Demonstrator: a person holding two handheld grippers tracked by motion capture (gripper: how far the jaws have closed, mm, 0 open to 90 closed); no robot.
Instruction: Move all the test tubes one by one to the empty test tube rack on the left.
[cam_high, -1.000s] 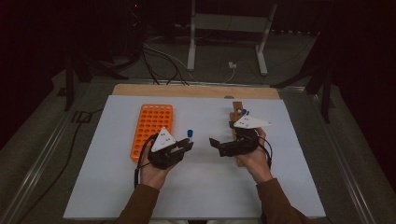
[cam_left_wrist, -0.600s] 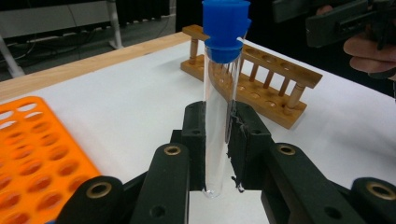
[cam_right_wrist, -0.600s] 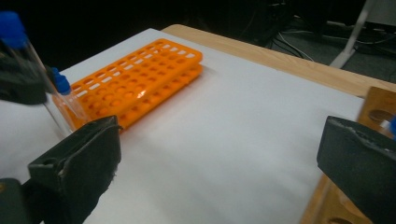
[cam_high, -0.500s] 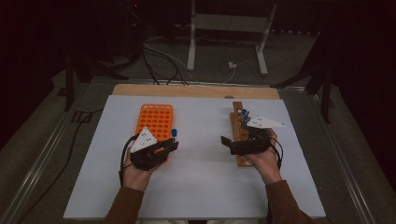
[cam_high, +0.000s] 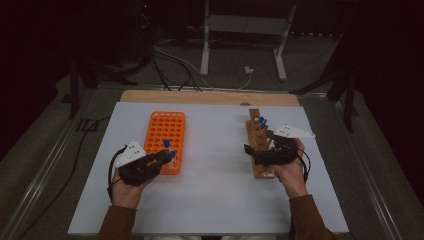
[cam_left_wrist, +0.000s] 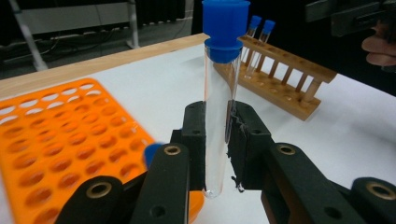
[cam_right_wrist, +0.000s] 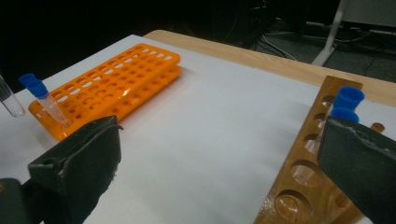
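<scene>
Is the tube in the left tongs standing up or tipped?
Upright. The left tongs pinch the tube, blue cap on top.

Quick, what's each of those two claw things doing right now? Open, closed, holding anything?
Left gripper: closed on a clear blue-capped test tube, beside the orange rack.
Right gripper: open, holding nothing, at the wooden rack.

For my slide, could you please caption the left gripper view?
Left gripper clamps an upright blue-capped test tube beside the orange rack, wooden rack beyond.
</scene>
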